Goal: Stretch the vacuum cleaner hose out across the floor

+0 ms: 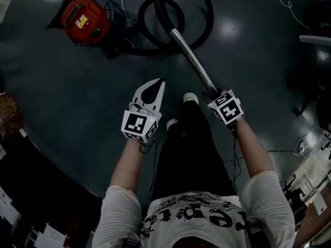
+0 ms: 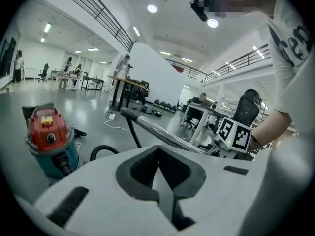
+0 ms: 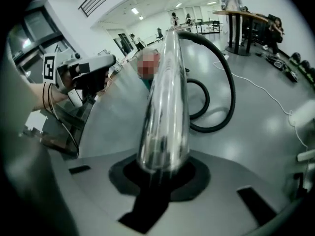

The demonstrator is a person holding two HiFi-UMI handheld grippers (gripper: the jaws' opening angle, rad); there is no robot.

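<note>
The red vacuum cleaner (image 1: 83,19) stands on the dark floor at the upper left. Its black hose (image 1: 178,12) lies in loops beside it and joins a shiny metal tube (image 1: 194,61). The tube slants down to my right gripper (image 1: 213,94), which is shut on its near end. In the right gripper view the tube (image 3: 165,107) sits between the jaws, with the hose (image 3: 229,82) curling behind it. My left gripper (image 1: 156,86) hangs shut and empty left of the tube. The left gripper view shows the vacuum cleaner (image 2: 49,136) and the tube (image 2: 167,132) ahead.
The person's two shoes (image 1: 190,98) stand between the grippers. A thin white cable (image 1: 289,4) runs over the floor at the top right. Furniture (image 1: 315,40) and more cables (image 1: 305,143) line the right side. Cluttered shelves (image 1: 8,118) edge the left.
</note>
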